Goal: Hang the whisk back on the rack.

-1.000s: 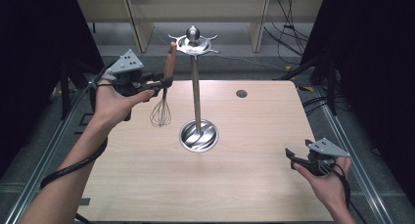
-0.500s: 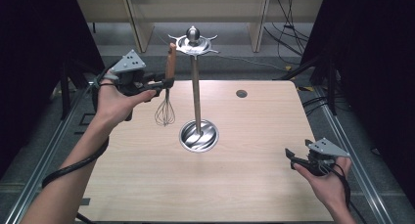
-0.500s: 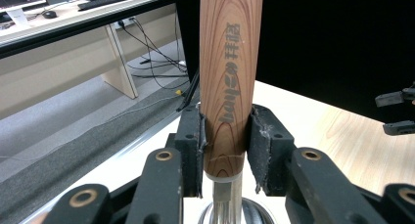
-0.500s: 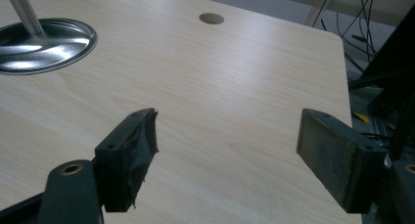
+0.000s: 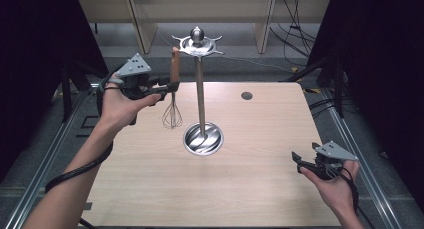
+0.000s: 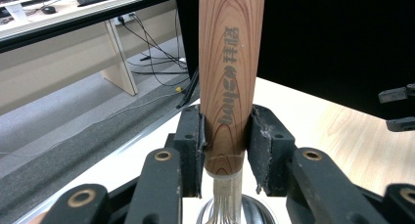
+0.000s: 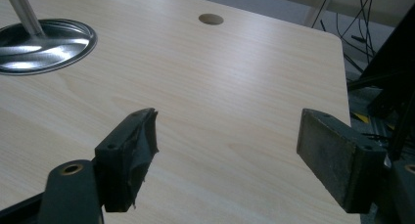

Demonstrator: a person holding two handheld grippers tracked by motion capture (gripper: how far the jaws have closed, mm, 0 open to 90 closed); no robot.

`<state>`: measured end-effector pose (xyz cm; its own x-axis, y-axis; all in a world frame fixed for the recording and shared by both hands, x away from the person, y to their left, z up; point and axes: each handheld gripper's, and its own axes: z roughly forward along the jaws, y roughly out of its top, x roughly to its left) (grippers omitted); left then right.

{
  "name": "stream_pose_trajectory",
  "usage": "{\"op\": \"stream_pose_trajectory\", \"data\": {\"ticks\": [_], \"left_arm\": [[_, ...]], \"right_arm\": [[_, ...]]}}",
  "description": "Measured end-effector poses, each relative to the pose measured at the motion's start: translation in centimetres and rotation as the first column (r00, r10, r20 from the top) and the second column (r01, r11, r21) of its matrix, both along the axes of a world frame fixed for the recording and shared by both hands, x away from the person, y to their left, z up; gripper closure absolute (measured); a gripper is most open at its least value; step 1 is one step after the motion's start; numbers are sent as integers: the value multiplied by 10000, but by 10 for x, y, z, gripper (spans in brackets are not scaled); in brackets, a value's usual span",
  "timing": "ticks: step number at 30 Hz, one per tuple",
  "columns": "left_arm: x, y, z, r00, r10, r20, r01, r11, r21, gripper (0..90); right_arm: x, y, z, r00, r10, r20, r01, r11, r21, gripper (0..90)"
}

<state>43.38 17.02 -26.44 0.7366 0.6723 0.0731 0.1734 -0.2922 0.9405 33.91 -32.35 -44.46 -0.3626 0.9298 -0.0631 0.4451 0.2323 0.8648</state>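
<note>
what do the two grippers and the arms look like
Both the left gripper and right gripper are black, each topped by a grey three-cornered plate with small holes. Brass-coloured pivots sit on the jaw links, and the pads look worn. A black cable trails from each. Forearms are bare, no sleeves.

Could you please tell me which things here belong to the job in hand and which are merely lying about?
In the job:
- whisk, wooden handle clamped in the left gripper
- metal hanging stand, hook crown beside the whisk's handle top

Lying about:
- right gripper, jaws apart, holding nothing
- round hole in the table
</note>
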Motion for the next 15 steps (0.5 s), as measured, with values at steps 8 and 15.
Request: {"op": "stream_pose_trajectory", "data": {"ticks": [8,15], "left_arm": [[-5,0,2,9999,73,152,-72,9999,-79,643],[-11,3,1,9994,226,268,-220,9995,-208,587]], "right_arm": [[0,0,0,10000,6,-3,-6,10000,-10,236],[-2,1,0,9998,-196,-88,197,9998,74,235]]}}
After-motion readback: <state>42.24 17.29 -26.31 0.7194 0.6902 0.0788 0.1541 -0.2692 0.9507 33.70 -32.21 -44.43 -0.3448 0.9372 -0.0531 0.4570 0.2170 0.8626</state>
